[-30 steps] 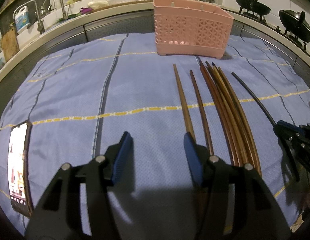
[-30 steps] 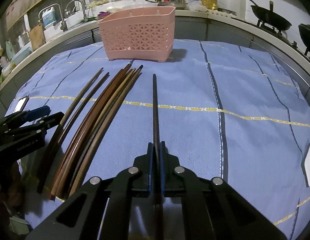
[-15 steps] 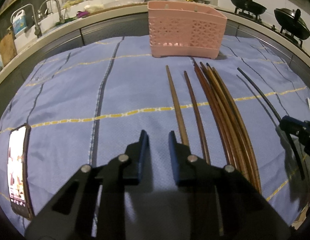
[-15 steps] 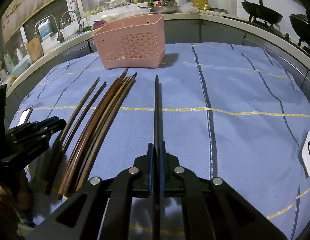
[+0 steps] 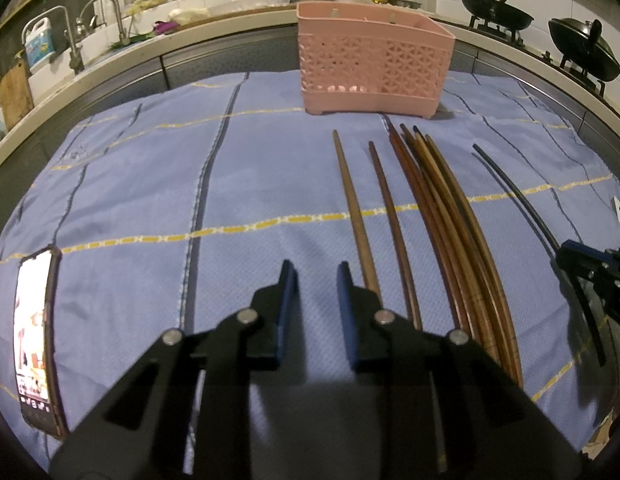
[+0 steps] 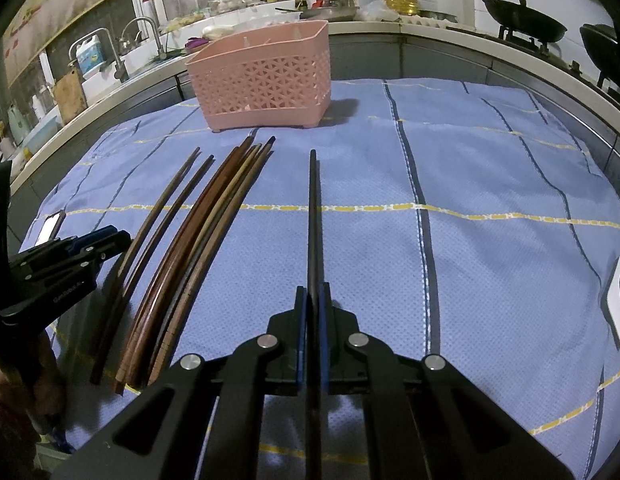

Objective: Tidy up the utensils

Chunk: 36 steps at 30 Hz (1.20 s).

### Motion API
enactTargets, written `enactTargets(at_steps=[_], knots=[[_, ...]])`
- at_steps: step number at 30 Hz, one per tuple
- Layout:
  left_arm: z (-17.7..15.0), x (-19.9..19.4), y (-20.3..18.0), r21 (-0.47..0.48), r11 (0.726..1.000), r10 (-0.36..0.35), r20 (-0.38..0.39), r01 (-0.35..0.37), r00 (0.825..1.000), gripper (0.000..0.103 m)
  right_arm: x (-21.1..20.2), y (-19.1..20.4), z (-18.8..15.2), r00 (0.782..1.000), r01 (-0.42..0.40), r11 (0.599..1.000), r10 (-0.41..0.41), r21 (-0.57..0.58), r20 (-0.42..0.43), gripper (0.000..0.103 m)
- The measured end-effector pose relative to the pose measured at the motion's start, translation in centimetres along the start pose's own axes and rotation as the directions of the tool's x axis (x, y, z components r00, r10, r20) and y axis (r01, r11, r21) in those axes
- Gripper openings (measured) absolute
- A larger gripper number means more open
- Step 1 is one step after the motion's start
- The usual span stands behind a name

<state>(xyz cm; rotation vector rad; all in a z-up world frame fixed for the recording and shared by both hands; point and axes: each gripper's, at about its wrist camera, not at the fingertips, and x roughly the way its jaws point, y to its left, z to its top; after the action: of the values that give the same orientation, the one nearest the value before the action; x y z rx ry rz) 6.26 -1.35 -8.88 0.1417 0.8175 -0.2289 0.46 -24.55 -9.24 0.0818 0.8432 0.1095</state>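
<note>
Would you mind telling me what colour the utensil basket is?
The basket is pink, with a lattice pattern; the right wrist view shows it best.

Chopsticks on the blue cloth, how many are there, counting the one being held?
7 at least: two brown ones lie apart on the left, four tips show in the tight bundle beside them, which may hide more, and the right gripper holds a black one.

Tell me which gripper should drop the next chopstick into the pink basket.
Right. The right gripper is already shut on the black chopstick, which points toward the pink basket. The left gripper holds nothing; only cloth shows between its pads.
</note>
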Motion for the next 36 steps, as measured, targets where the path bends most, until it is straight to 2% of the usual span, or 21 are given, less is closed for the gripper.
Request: enactTargets(at_steps=[7, 24, 29, 33, 36], knots=[[0.0, 0.0, 0.0, 0.001, 1.000, 0.002, 0.000, -0.002, 1.000, 0.021, -0.7, -0.6, 0.4, 0.999, 0.004, 1.000, -0.005, 0.026, 0.031, 0.006], [0.0, 0.0, 0.0, 0.001, 1.000, 0.000, 0.000, 0.000, 1.000, 0.021, -2.8, -1.0, 1.1, 0.995, -0.052, 0.996, 0.045, 0.079, 0.087, 0.006], [0.0, -0.1, 0.0, 0.003, 1.000, -0.001, 0.001, 0.001, 1.000, 0.019, -2.6, -1.0, 0.6, 0.995, -0.089, 0.991, 0.084, 0.099, 0.048, 0.006], [-0.2, -0.2, 0.1, 0.008, 1.000, 0.003, -0.001, -0.003, 1.000, 0.013, -1.6, -0.5, -0.7, 0.996, -0.084, 0.994, 0.085, 0.076, -0.013, 0.006], [-0.4, -0.5, 0.3, 0.007, 1.000, -0.002, -0.012, 0.002, 1.000, 0.013, -0.8, -0.4, -1.6, 0.994, -0.074, 0.995, 0.079, 0.070, -0.071, 0.006]])
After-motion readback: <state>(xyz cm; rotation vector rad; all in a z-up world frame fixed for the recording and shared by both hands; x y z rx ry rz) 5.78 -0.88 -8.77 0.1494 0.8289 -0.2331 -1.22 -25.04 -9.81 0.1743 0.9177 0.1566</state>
